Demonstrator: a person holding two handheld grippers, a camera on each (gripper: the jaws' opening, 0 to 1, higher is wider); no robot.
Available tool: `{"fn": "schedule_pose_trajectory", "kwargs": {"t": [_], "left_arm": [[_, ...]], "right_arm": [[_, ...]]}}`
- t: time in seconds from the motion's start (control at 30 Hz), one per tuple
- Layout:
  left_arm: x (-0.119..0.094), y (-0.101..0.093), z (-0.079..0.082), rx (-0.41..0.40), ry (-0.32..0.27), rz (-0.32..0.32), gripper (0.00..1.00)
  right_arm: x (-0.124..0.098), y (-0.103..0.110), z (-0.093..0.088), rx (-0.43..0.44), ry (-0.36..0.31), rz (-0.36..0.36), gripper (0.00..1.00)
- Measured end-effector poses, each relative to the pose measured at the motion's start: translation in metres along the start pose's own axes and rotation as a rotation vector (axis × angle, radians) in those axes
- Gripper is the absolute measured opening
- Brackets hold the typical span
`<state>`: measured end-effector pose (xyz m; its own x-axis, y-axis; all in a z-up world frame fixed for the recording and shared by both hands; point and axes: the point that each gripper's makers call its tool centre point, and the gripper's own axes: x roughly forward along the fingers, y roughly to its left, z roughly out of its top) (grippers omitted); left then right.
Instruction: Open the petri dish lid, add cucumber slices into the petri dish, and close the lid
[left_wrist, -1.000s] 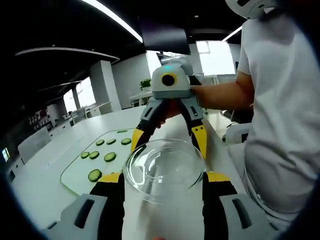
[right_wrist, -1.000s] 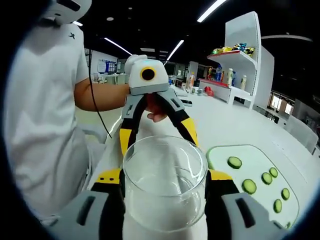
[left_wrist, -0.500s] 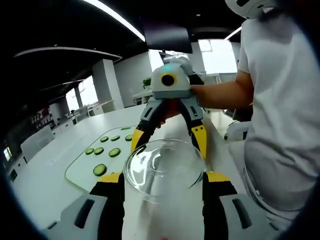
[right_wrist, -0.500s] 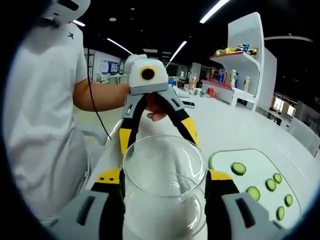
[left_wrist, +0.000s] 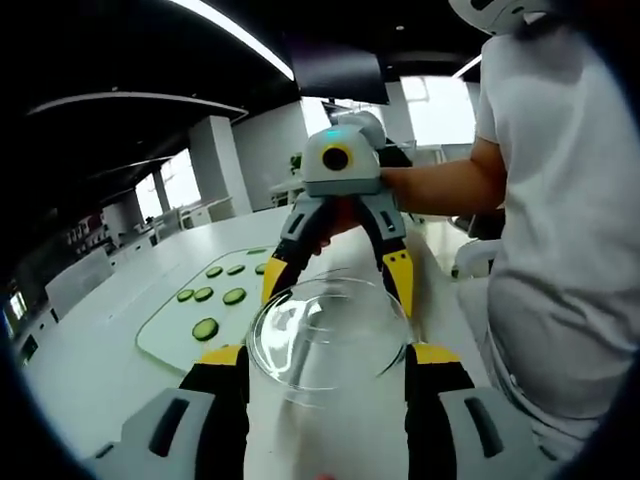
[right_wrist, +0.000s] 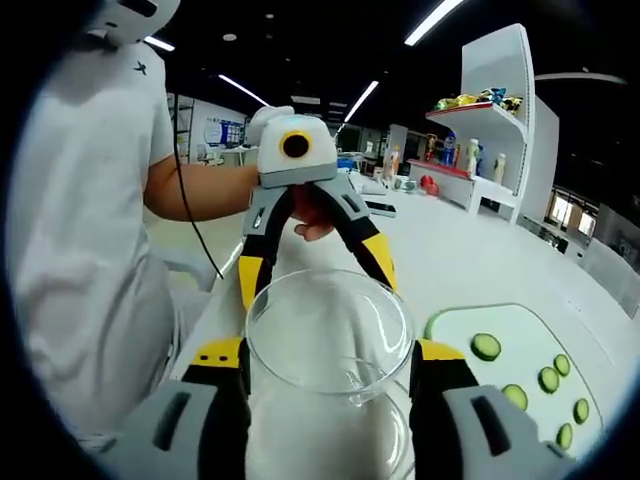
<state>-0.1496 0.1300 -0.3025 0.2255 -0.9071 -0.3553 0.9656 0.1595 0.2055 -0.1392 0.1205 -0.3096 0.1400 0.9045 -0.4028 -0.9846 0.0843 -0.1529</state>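
Lying on the left of the left gripper view, a pale green cutting board (left_wrist: 170, 325) carried dark green cucumber slices (left_wrist: 206, 329) on the white counter (left_wrist: 90, 370). Toward the middle, the left hand-held gripper (left_wrist: 327, 360) had its yellow-tipped jaws pressed against opposite sides of a clear glass petri dish (left_wrist: 330, 335), and the right hand-held gripper (left_wrist: 335, 285) reached in from the far side with its jaws closed on the same glass rim; whether each held the lid or the base could not be told. Further right stood a person in a white shirt (left_wrist: 560, 200). In the right gripper view the person (right_wrist: 80, 220) was on the left, the right hand-held gripper (right_wrist: 328, 365) clamped the dish (right_wrist: 330, 340) in the middle with the left hand-held gripper (right_wrist: 318, 270) opposite, the board (right_wrist: 510, 350) with slices (right_wrist: 486, 346) lay to the right, and a white shelf (right_wrist: 490, 110) stood behind.
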Motion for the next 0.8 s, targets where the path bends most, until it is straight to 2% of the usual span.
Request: {"fn": "schedule_pose_trajectory", "kwargs": {"t": [0.8], "left_arm": [[-0.022,-0.001,-0.012,-0.020,0.019,0.036,0.61]], "right_arm": [[0.022,0.007,0.007,-0.016,0.001,0.047,0.63]]}}
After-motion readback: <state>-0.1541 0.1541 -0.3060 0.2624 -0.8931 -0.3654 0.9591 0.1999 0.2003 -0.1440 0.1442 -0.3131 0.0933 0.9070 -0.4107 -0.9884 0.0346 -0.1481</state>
